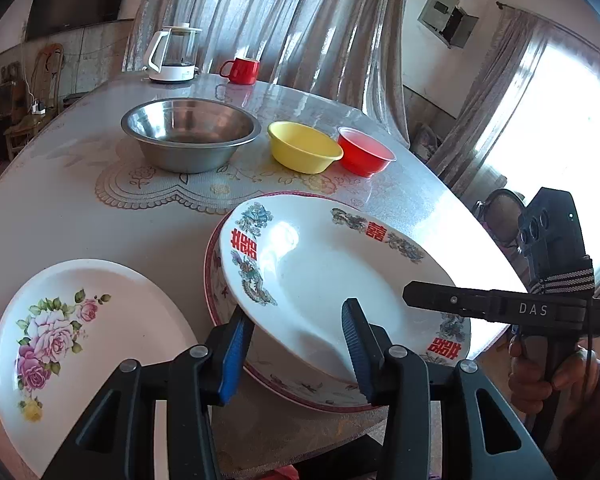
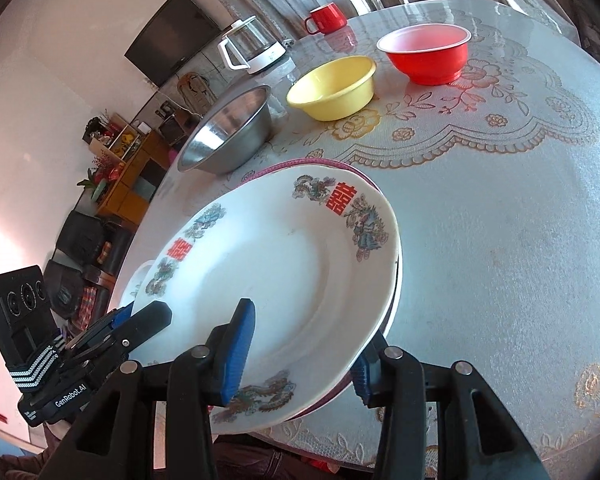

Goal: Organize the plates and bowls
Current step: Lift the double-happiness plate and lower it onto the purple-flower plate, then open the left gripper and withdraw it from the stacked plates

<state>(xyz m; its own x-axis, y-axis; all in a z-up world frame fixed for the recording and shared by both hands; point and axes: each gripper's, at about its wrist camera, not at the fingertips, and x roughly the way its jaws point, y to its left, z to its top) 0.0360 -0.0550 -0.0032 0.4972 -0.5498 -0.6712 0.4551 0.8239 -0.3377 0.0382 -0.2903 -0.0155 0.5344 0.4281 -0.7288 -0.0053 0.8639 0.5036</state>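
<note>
Dragon plate (image 1: 332,276) w/ red double-happiness marks sits tilted on top of a pink-rimmed plate (image 1: 210,264) at the near side of the counter (image 1: 80,208). It's round, so no real long axis; its left rim is raised and it slopes down toward the right, face up.

Left hand-held gripper (image 1: 296,350) straddles the plate's near-left rim: one blue pad under the rim, the other over the well, jaws at a narrow-to-mid gap. Can't tell if the pads actually press on it. Right hand-held gripper (image 2: 300,350) does likewise at the near-right rim, left pad on the plate's upper face, right pad tucked below the edge; contact there is also unclear. A hand (image 1: 540,376) shows at the right gripper's handle.

A rose plate (image 1: 80,340) lies flat just left of the stack, apart from it, overhanging the counter's near edge. Farther back, in a row: steel bowl (image 1: 190,132), yellow bowl (image 1: 304,146), red bowl (image 1: 364,150), the last two nearly touching. Kettle (image 1: 172,54) and red mug (image 1: 242,70) stand at the far edge. Open counter right of the stack.
</note>
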